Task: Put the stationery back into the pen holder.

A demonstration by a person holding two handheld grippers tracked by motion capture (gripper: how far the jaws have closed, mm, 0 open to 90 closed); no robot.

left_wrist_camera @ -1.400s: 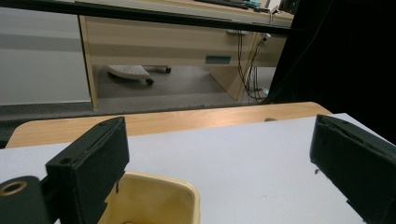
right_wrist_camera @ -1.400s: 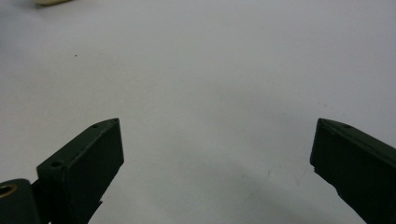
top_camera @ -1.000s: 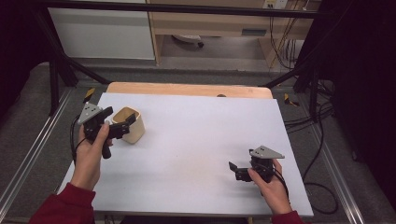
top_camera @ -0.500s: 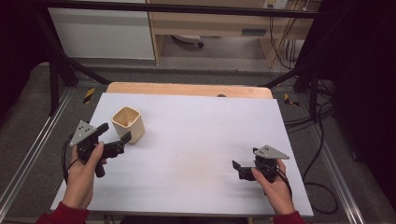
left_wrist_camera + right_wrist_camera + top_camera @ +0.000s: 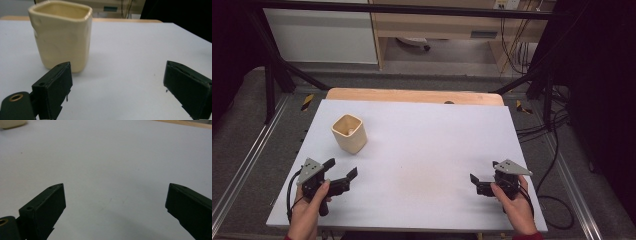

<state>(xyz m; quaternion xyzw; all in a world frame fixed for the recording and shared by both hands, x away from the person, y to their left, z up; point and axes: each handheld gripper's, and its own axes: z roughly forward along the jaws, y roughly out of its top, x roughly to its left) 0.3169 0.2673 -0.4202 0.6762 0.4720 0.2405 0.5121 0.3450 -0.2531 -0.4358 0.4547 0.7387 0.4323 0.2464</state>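
— How do your tongs stand?
— My left tongs have just narrowed a touch but stay spread, with nothing between them; my right tongs gape empty too.
— And the cup?
— The cream cup stands upright on the bench, just beyond my left tongs, untouched.
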